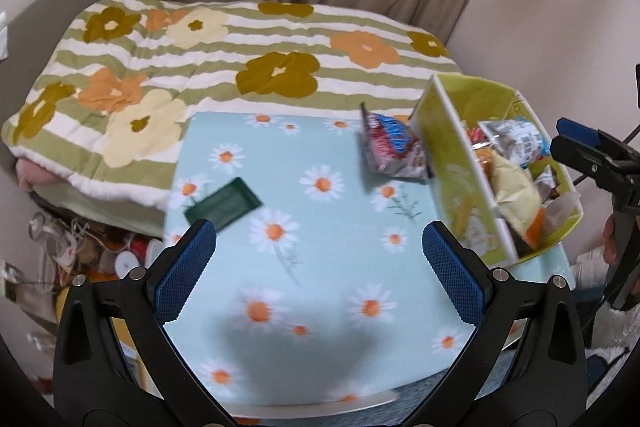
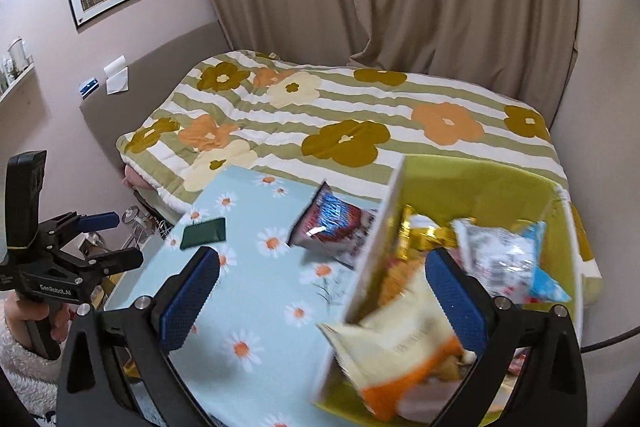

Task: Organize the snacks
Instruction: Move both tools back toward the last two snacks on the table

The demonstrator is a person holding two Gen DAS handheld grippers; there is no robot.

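A: Where do we stand? Our left gripper (image 1: 318,267) hangs over the daisy-print surface (image 1: 320,287) with its fingers (image 1: 188,267) spread wide and nothing between them.

B: And our right gripper (image 2: 320,301) is the same, fingers (image 2: 456,295) fully apart and empty, poised above the near end of the green box (image 2: 500,183). Most snacks already sit in that box: a pale yellow bag (image 2: 400,347) at the near end, a gold-wrapped one (image 2: 424,231) behind it, and a white-and-blue packet (image 2: 508,259) toward the far side.

A: Two things lie outside it. The red-and-blue snack bag (image 1: 394,147) leans on the surface, touching the box's white outer wall (image 1: 452,163). The small dark green packet (image 1: 224,203) lies flat, well apart, near the edge by the bed (image 1: 240,47).

B: We judge the red-and-blue bag light, puffed and crinkly. Its film looks slick, so a pinch on the swollen middle may slip or crush what is inside.

A: Then we take it by the flat sealed edge at the top, where the film is doubled and stiffer.

B: The green packet looks thin and fairly stiff. Lying flat, it gives us little to grip, so we probably close on its short sides, or nudge a corner up first.

A: It sits closer to our left gripper; the leaning bag suits either.
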